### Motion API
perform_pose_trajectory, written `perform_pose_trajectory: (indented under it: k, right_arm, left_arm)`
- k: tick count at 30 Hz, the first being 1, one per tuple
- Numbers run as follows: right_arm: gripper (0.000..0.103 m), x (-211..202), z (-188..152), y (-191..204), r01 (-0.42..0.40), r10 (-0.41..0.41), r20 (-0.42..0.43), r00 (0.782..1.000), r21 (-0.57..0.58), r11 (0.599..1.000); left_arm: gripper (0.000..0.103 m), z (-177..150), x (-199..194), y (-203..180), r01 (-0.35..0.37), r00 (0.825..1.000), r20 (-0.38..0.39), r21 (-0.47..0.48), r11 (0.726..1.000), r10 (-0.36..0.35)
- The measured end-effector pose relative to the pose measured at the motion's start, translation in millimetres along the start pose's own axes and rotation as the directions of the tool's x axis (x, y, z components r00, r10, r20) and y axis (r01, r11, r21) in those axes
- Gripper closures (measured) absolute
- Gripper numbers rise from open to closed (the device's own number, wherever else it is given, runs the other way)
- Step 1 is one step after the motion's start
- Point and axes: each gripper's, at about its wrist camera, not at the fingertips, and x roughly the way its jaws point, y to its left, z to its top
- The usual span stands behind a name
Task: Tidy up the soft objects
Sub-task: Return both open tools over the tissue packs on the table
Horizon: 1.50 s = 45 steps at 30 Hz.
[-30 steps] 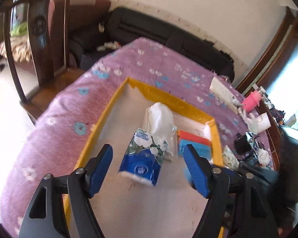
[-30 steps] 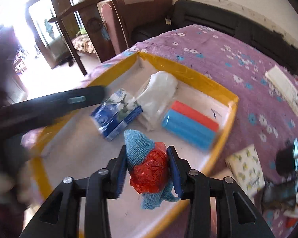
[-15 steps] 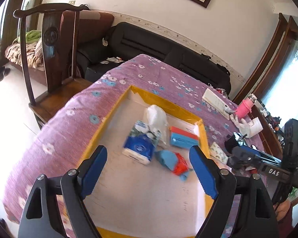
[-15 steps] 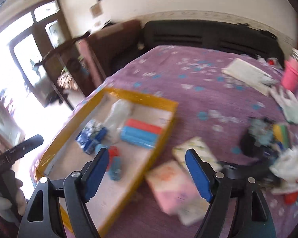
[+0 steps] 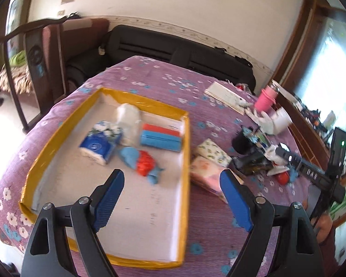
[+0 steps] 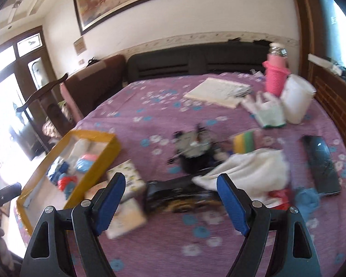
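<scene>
Left hand-held gripper [image 5: 170,200]: held with its blue pads spread wide and nothing between them, above the near part of the tray.
Right hand-held gripper [image 6: 170,204]: likewise spread wide and empty, held over the purple flowered cloth [image 6: 150,106] outside the tray.
Tray [image 5: 186,152]: a shallow yellow-rimmed box with a pale floor, set on the cloth-covered surface.
Blue tissue pack [image 5: 99,144]: laid inside the tray, toward its left side.
White bundle [image 5: 128,120]: placed just behind the tissue pack, near the far wall of the tray.
Red and blue block [image 5: 161,136]: laid to the right of the white bundle, close to the right wall of the tray.
Blue knitted toy with red wrap [image 5: 141,162]: laid on the tray floor in front of the tissue pack and the block, apart from both grippers.
Patterned tissue packs [image 5: 211,150]: seen outside the tray, just beside its right rim; a pink one [image 5: 205,174] is blurred.
White cloth [image 6: 246,168]: heaped on the purple cloth ahead of the right gripper, next to dark, blurred items.
Pink cup [image 6: 275,75]: standing near the far edge of the surface.
</scene>
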Motion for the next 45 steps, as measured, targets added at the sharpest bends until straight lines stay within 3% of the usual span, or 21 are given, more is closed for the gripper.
perform_pose_trajectory:
  k: [11,26,32,34,36,40,43,45]
  right_arm:
    - [0.013,-22,-4,-71,0.186,-0.188,0.127,0.974,0.03,0.982]
    - [0.013,-8,-15,-100,0.226,-0.236,0.088,0.968,0.107,0.968]
    - [0.013,-8,-15,-107,0.234,-0.246,0.078,0.966,0.133,0.963]
    - [0.01,-12,-16,-108,0.268,-0.281,0.092,0.955,0.129,0.955]
    - [0.01,-13,-16,-109,0.29,-0.303,0.098,0.948,0.128,0.949]
    - [0.01,-10,-16,-112,0.275,-0.288,0.08,0.954,0.138,0.952]
    - [0.01,-8,-17,-114,0.267,-0.278,0.068,0.958,0.146,0.953]
    - [0.01,-7,-18,-115,0.259,-0.271,0.061,0.961,0.154,0.954]
  left_arm:
    - [0.019,-7,27,-62,0.008,0.997,-0.079,0.105,0.994,0.0]
    - [0.019,-30,67,-100,0.096,0.98,-0.186,0.155,0.983,-0.067]
    - [0.019,-30,65,-95,0.143,0.978,-0.171,0.152,0.978,-0.117]
    - [0.019,-29,65,-95,0.155,0.978,-0.163,0.161,0.975,-0.129]
    - [0.019,-28,71,-101,0.154,0.977,-0.178,0.187,0.97,-0.12]
    - [0.019,-28,94,-117,0.145,0.976,-0.192,0.241,0.96,-0.1]
    - [0.019,-30,114,-123,0.178,0.961,-0.248,0.231,0.957,-0.119]
    - [0.013,-33,122,-134,0.153,0.97,-0.225,0.288,0.945,-0.088]
